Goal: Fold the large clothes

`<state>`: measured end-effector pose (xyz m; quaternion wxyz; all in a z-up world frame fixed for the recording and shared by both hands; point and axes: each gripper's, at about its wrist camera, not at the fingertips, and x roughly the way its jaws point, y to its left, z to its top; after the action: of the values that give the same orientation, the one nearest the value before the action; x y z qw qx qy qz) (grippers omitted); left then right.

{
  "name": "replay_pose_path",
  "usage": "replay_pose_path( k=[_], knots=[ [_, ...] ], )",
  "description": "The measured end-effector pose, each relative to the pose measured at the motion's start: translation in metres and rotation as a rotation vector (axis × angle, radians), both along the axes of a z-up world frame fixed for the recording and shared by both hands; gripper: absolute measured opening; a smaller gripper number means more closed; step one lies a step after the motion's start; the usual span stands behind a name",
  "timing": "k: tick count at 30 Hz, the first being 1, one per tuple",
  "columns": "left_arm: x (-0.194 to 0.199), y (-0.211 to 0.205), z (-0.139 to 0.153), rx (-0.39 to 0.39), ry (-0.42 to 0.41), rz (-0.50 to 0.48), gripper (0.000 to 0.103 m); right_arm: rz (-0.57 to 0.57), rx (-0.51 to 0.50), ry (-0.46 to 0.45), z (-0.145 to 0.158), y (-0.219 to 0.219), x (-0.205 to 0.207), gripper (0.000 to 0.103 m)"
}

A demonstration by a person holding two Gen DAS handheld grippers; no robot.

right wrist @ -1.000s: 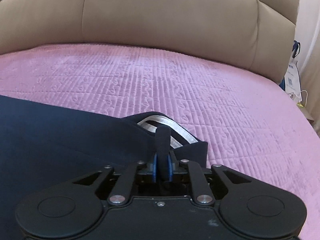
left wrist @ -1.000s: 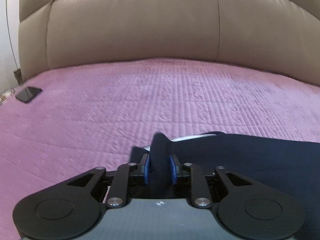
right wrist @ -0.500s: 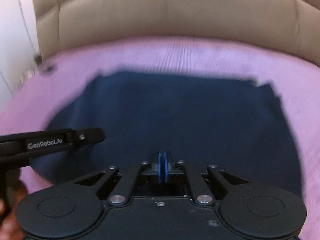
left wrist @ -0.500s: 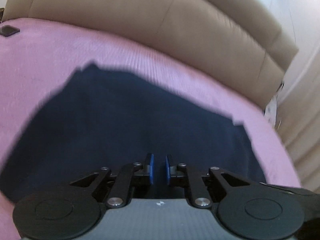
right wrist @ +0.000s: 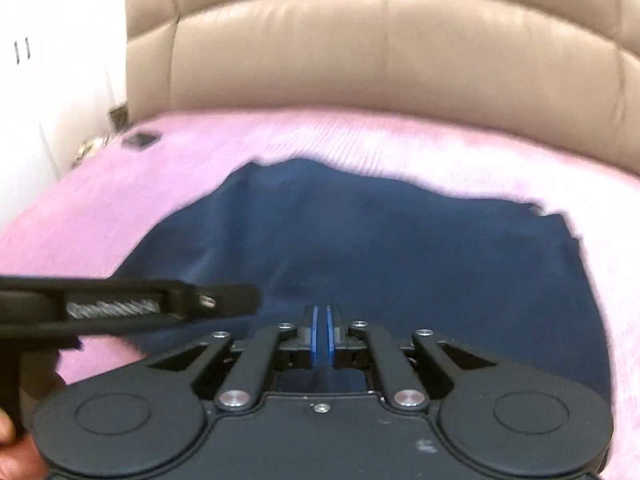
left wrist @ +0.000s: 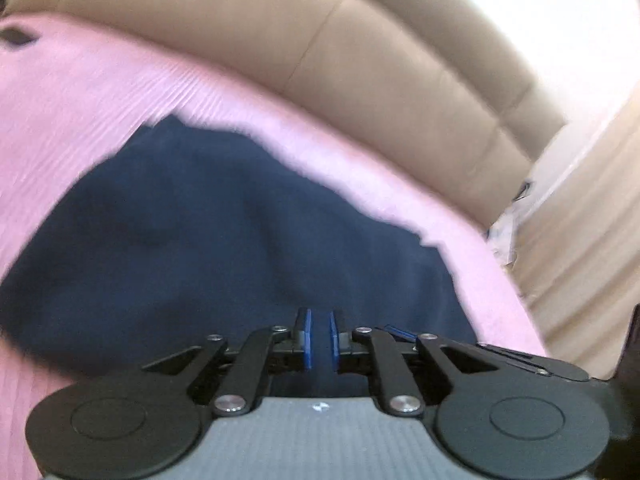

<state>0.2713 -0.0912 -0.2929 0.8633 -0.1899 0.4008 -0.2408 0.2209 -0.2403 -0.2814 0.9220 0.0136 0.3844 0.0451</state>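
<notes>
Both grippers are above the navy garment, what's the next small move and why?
Probably open both and lower them to the near edge of the navy garment. It lies spread on the pink bedcover, the right gripper is shut and empty, and the left gripper is closing its jaws with nothing visibly pinched.

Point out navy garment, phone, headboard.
navy garment (right wrist: 400, 248): right wrist view, middle of cloth.
phone (right wrist: 139, 139): right wrist view, its dark face.
headboard (right wrist: 380, 52): right wrist view, centre cushion panel.
</notes>
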Motion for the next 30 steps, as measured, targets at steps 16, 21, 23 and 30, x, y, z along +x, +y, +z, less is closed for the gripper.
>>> replay_pose_path(
  k=[16, 21, 23, 30],
  knots=[
    [-0.047, 0.136, -0.042, -0.167, 0.205, 0.589, 0.062, -0.033, 0.025, 0.01, -0.003, -0.006, -0.006, 0.003],
    [-0.035, 0.15, -0.064, -0.33, 0.207, 0.601, 0.078, -0.038, 0.044, 0.008, -0.012, -0.007, -0.002, 0.003],
    [-0.024, 0.148, -0.069, -0.366, 0.187, 0.581, 0.081, -0.044, 0.067, 0.011, -0.013, -0.012, -0.003, 0.003],
    [0.024, 0.118, -0.075, -0.403, 0.116, 0.588, 0.078, -0.055, 0.063, -0.001, -0.012, -0.008, 0.003, 0.003]
  ],
)
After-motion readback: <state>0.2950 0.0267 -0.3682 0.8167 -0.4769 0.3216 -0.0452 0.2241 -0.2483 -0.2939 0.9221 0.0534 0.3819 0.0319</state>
